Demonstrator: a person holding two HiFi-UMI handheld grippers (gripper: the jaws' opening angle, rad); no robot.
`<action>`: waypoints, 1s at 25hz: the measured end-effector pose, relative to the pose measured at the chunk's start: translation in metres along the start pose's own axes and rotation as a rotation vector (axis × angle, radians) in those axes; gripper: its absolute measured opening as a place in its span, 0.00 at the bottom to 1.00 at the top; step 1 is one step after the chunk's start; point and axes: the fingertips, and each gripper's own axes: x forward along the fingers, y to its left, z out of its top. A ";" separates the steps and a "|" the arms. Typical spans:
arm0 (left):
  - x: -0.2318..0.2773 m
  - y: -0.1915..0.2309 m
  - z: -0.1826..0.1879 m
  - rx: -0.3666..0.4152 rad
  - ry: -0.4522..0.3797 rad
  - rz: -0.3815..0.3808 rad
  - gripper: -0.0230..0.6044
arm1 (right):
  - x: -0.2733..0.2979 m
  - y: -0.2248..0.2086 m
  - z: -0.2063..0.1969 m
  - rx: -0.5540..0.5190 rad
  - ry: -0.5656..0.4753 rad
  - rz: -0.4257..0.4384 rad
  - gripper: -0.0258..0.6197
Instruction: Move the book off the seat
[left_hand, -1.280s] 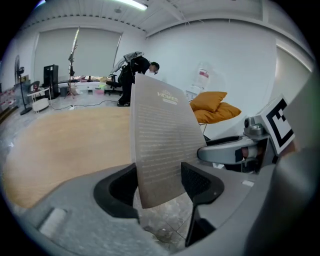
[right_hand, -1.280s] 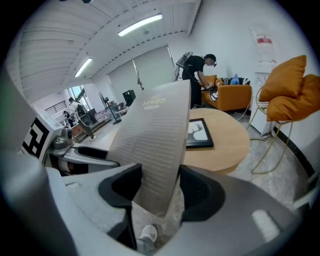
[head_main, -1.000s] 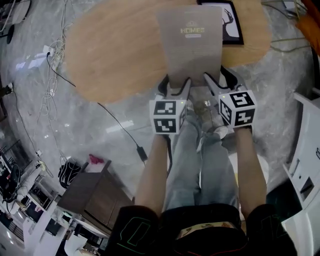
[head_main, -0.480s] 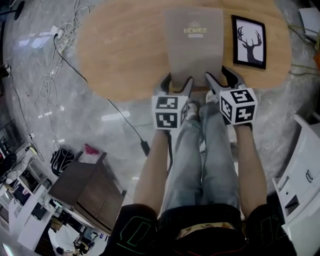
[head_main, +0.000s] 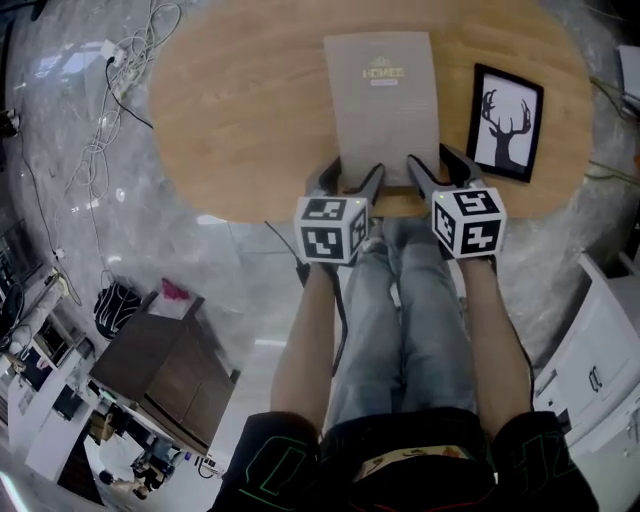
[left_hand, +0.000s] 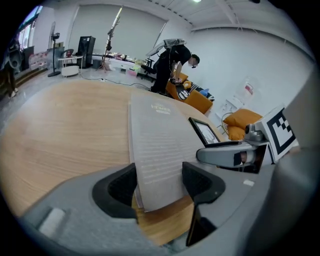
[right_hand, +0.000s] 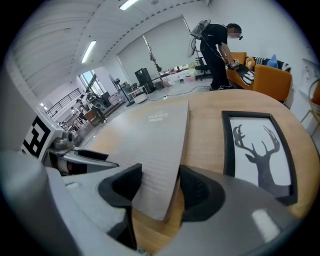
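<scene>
A thin grey book (head_main: 382, 100) stretches lengthwise over the oval wooden table (head_main: 240, 120), its near edge low over the wood by the table's front rim. My left gripper (head_main: 347, 178) straddles the book's near left corner (left_hand: 160, 145). Its jaws have just been opening and stand open, with the corner still between them. My right gripper (head_main: 432, 165) is at the near right corner (right_hand: 155, 140), and both its pads meet the book there. A seat is in none of the views.
A black-framed deer picture (head_main: 508, 122) lies flat just right of the book. The holder's legs are under the table's front rim. Cables (head_main: 100, 130) trail on the floor at left, and a dark cabinet (head_main: 160, 370) stands below them. White furniture (head_main: 600, 350) is at right.
Both grippers and the book moved forward and down over the table. The book overlapped the deer picture before and now sits clear to its left.
</scene>
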 end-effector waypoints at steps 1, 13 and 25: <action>0.002 -0.001 0.001 -0.011 0.000 -0.003 0.51 | 0.000 -0.003 0.001 -0.004 0.003 0.000 0.41; -0.008 0.002 0.030 0.044 -0.047 0.086 0.50 | -0.009 -0.012 0.029 -0.084 0.000 0.006 0.42; -0.098 0.001 0.125 -0.002 -0.252 0.172 0.05 | -0.065 0.045 0.125 -0.122 -0.151 0.063 0.04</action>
